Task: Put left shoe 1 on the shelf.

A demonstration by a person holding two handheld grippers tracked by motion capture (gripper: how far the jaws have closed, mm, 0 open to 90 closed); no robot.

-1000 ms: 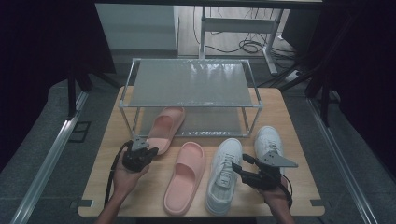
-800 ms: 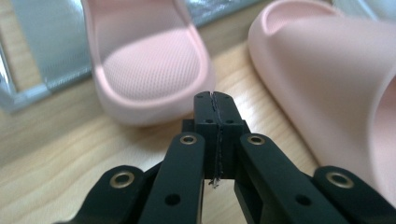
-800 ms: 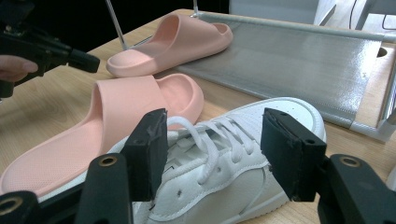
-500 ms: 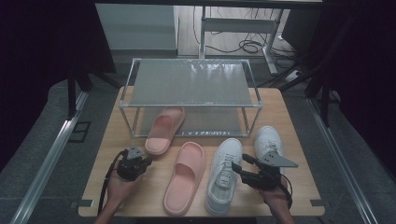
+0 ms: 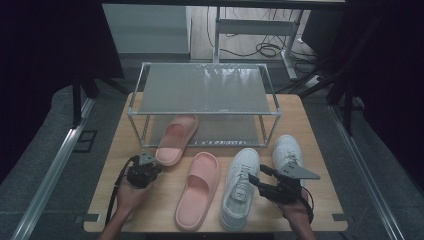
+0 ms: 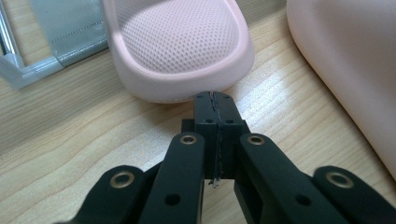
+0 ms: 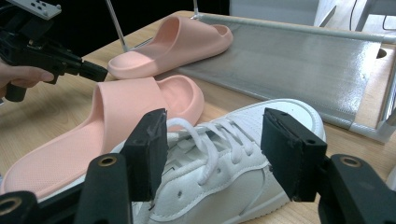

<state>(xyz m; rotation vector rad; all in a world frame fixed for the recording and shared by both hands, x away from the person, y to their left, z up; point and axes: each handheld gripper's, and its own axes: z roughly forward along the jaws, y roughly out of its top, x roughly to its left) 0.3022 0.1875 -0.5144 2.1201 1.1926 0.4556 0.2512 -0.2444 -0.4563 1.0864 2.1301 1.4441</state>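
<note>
— Nearest first: found what?

— Found the right gripper (image 5: pixel 256 181) low at the near right, jaws spread wide to either side of the laces of the left white sneaker (image 5: pixel 240 190), pads apart from it, nothing clamped. Lay flat on the table (image 5: pixel 320 145), toe pointing far.

— And beside that?

— Spotted the near pink slide (image 5: pixel 197 192) just left of that sneaker, also flat on the wood and untouched. Farther left, noted the left gripper (image 6: pixel 215 98) in a hand, jaws pressed fully together and empty, tips just at the heel of the far pink slide (image 5: pixel 175 139). Could not tell whether touching.

— Reached the shoe rack (image 5: pixel 205 112), then?

— Partly. Lay with its toe end on the lower shelf (image 5: pixel 225 131) and its heel out over the table, angled toward the near left. Judged as the one shoe begun, not yet squared away.

— Anything farther back?

— Noted the right white sneaker (image 5: pixel 287 150) on the table at the right, just near of the rack's right leg. Saw the top shelf (image 5: pixel 205 90) bare.

— So how far along?

— Early, by the look. One slide half in, needing a last nudge. Three shoes left to lift or push onto the shelves, probably starting with the sneaker between the open jaws.
</note>
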